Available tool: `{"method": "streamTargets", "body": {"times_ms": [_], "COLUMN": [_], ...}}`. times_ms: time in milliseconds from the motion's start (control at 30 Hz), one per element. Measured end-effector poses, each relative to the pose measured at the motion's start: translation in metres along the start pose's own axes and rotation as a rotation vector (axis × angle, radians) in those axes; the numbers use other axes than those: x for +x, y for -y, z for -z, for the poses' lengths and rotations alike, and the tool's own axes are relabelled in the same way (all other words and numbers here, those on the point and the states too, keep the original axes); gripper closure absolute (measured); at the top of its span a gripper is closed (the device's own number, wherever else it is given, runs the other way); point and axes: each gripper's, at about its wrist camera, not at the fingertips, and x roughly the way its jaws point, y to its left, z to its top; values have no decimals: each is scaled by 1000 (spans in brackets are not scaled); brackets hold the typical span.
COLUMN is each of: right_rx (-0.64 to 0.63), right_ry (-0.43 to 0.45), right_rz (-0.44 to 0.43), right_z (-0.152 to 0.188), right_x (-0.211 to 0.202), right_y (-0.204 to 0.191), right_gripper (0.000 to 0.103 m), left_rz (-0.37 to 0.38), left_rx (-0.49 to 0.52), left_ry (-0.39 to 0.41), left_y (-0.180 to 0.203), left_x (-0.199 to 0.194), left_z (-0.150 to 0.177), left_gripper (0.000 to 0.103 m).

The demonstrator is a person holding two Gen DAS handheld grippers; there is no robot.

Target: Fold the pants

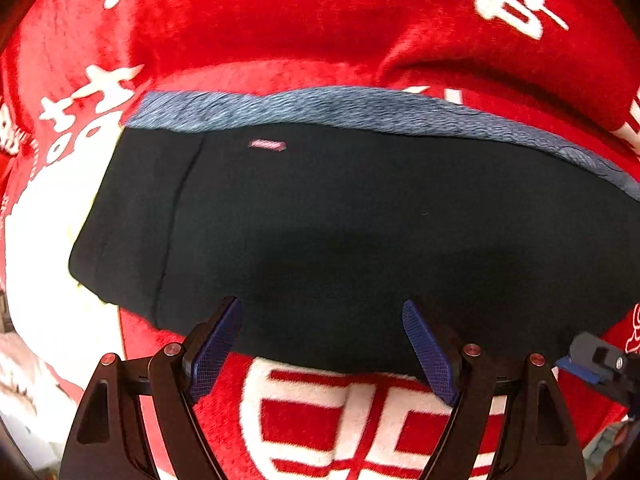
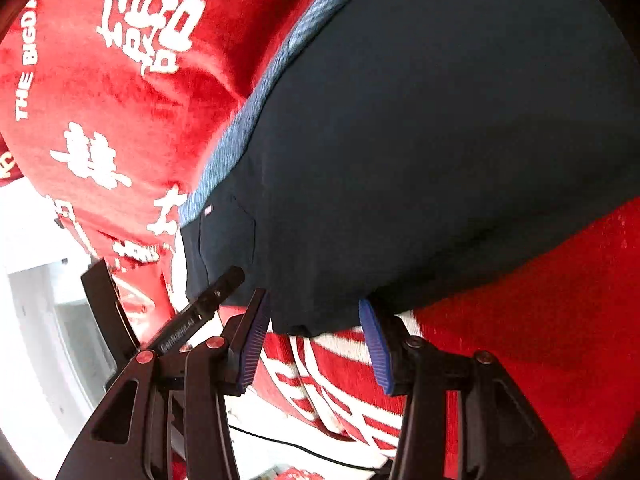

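The left gripper [image 1: 322, 340] is pointing down with its jaws spread wide, and its blue pads [image 1: 218, 344] are hanging just over the near edge of the pants [image 1: 340, 232] with nothing pinched between them. The pants are lying folded and flat directly ahead of it, dark cloth with a blue-grey waistband [image 1: 340, 106] running along the far edge and a small pink tag [image 1: 267, 145] showing just inside that band. Beyond and under the pants a red blanket [image 1: 280, 20] with white lettering is spreading out on every side, rumpled into a ridge past the waistband. The right gripper [image 2: 316, 338] is tilting down at the same near edge of the pants [image 2: 420, 140], its jaws standing partly apart; the cloth edge is sitting close above the gap, and whether either pad is touching it cannot be told. To its left the black body of the other tool [image 2: 196, 312] is reaching over the corner of the pants. Below it a thin black cable [image 2: 280, 442] is lying across a pale surface beside the blanket [image 2: 120, 92].
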Motion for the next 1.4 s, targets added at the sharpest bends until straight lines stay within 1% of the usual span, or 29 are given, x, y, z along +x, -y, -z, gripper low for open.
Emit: {"method": "streamTargets", "body": {"times_ms": [100,133,167,200,233,267,300,367,433,467,500,567,633,667,700,733,800,900,1000,1067,1133,1167,1200,1233,1300,1367,1400], "right_rx": [61,80,99,99,77,47,0,-79,-129,-128,-123,-116,-121,-121,-123,-130,-173,-215,-234,-256,-302,-313,-320,-316,-286,-254,-251], "right_ry": [46,48,50,58,62,70,82,88,79,68,66,80,75,60,47,49,96,181,222,222,206,195,196,199,208,224,230], "right_rz": [-26,-30,-28,11,40,45,61,121,193,216,218,188,188,197,210,233,295,388,461,505,589,613,581,563,573,547,534], "right_z": [-10,-13,-17,-20,-21,-20,-15,-5,4,6,7,9,11,12,13,14,13,1,-28,-44,-60,-63,-64,-64,-61,-62,-65], "right_x": [-4,-1,0,0,-1,-6,-13,-21,-18,-12,-9,-12,-19,-23,-28,-39,-68,-108,-131,-133,-128,-125,-130,-135,-146,-158,-161], "right_y": [6,7,7,4,0,-5,-13,-21,-18,-13,-6,0,2,2,3,4,4,6,14,17,27,32,39,42,45,46,44], "right_gripper": [53,54,71,93,93,93,93,93,93,93,94,94,88,83,75,72,72,72,72,72,72,77,78,78,78,77,77], "left_rz": [26,38,47,48,50,62,79,91,63,51,51,53,54,52,45,39,35,50,44,31,5,-11,-15,-6,2,-2,-12], "left_rx": [37,51,73,95,119,137,157,202,249,248,226,218,212,211,213,221,212,197,211,226,255,256,252,243,211,177,156], "left_ry": [21,28,33,30,19,15,15,15,-2,5,38,43,34,27,16,6,4,31,37,34,44,71,70,46,19,50,71], "left_y": [15,15,21,28,35,39,44,53,61,62,61,60,61,61,62,63,65,73,94,108,119,120,116,114,108,102,102], "left_x": [2,9,12,14,16,15,12,7,12,14,11,10,9,9,7,8,2,-8,-5,-2,3,2,1,-1,-4,-8,-9], "left_z": [-8,-14,-18,-20,-20,-19,-15,-1,16,24,30,32,30,29,26,19,10,-3,-14,-11,-3,-1,-1,-3,-12,-30,-44], "left_gripper": [20,20,20,20,20,20,20,20,20,20,20,20,20,20,20,20,20,20,20,20,19,17,16,16,16,16,16]}}
